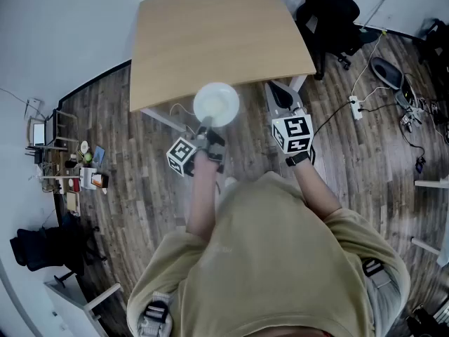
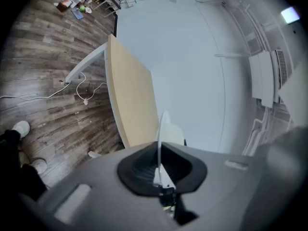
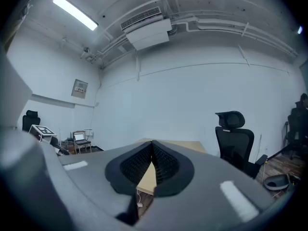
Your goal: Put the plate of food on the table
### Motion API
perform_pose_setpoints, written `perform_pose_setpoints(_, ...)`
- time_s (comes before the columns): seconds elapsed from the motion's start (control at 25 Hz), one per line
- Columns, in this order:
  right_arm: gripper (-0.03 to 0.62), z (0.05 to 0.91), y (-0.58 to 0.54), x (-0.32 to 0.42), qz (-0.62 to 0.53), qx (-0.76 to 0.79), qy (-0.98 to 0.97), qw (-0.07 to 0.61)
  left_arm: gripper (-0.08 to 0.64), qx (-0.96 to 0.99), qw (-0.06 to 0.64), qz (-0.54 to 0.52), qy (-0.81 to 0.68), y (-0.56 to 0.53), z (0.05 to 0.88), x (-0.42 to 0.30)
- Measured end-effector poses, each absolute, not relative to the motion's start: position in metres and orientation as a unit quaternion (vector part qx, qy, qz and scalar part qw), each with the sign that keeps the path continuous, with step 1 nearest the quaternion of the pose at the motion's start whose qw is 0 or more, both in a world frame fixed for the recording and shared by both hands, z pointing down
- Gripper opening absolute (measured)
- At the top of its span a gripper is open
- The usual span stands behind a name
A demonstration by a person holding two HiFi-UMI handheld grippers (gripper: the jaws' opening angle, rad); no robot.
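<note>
A white round plate hangs over the near edge of the light wooden table, and I make out no food on it. My left gripper is shut on the plate's near rim. In the left gripper view the plate shows edge-on between the pads of the left gripper, with the table beyond. My right gripper is beside the plate at the table's near right corner, shut and holding nothing. The right gripper view shows the right gripper with its pads together, and the table ahead.
A black office chair stands right of the table, also seen as a chair in the right gripper view. A power strip and cables lie on the wooden floor at right. Cluttered shelves sit at left. A white cable hangs under the table.
</note>
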State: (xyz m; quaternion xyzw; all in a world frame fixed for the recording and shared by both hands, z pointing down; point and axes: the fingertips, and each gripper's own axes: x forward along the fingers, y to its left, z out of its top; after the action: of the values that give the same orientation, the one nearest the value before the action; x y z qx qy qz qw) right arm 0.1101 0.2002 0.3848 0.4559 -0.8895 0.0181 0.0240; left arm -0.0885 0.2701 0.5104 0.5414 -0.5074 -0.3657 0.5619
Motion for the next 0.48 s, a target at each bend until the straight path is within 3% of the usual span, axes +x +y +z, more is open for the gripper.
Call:
perform_pose_setpoints(0.24,0.005,0.394,0.204,0.171,0.035,0.461,-0.887,0.02,0.008,0.536,0.553,-0.388,-0.506,0.278,0.511,-0.038)
perform_pose_setpoints(0.48,0.005,0.405,0.205,0.173,0.058,0.454,-0.889,0.01,0.008,0.532,0.538,-0.415,-0.505,0.276,0.505,-0.037)
